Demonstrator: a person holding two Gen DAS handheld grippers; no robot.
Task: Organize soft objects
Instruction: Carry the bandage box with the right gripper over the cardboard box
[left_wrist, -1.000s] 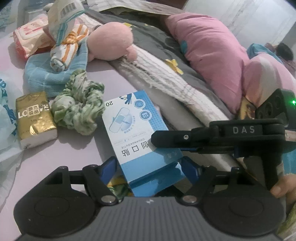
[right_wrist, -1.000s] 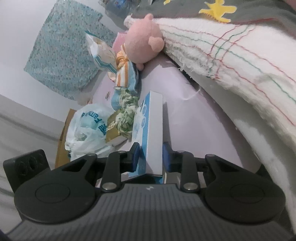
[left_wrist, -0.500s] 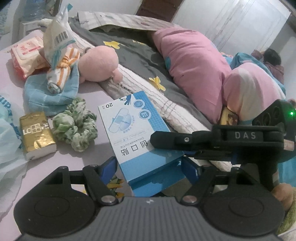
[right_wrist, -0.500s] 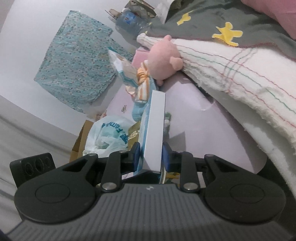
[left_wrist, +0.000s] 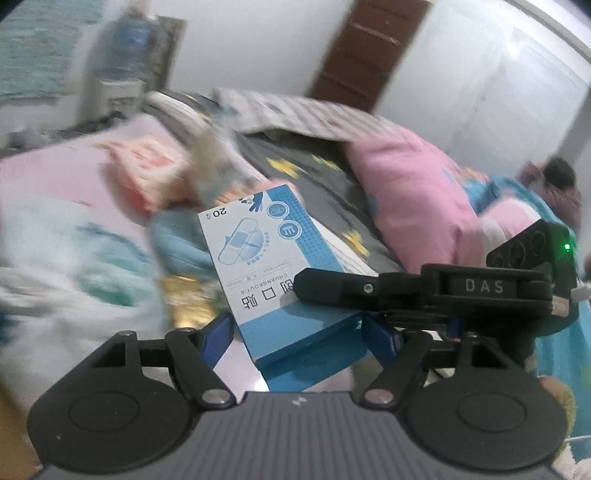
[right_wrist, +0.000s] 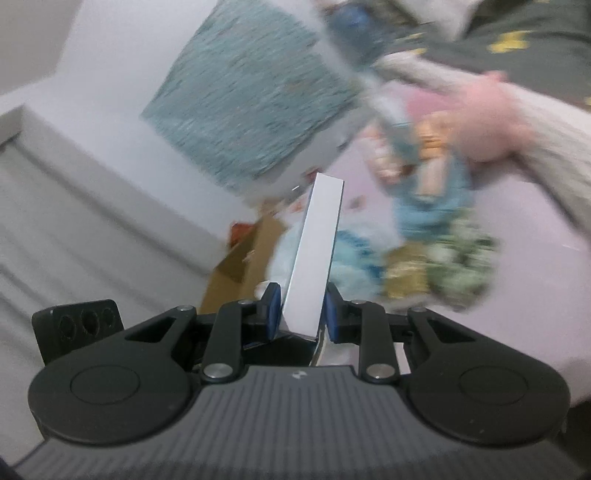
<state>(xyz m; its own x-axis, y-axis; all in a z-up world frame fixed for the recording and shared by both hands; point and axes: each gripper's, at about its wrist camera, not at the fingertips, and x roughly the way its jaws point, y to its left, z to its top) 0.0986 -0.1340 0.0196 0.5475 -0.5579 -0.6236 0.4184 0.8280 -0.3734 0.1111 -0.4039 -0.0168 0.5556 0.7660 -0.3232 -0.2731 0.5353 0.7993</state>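
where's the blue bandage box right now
Lifted above the bed, the blue bandage box sits between the left gripper fingers, its thin edge clamped by the right gripper.

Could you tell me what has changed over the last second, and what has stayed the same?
Both grippers have lifted the flat blue and white cardboard plaster box up off the lilac bedsheet, so the soft things now lie lower and blurred behind it. Nothing was taken or released. The right gripper stays clamped across the box's thin edge, and the left gripper still brackets its wide face.
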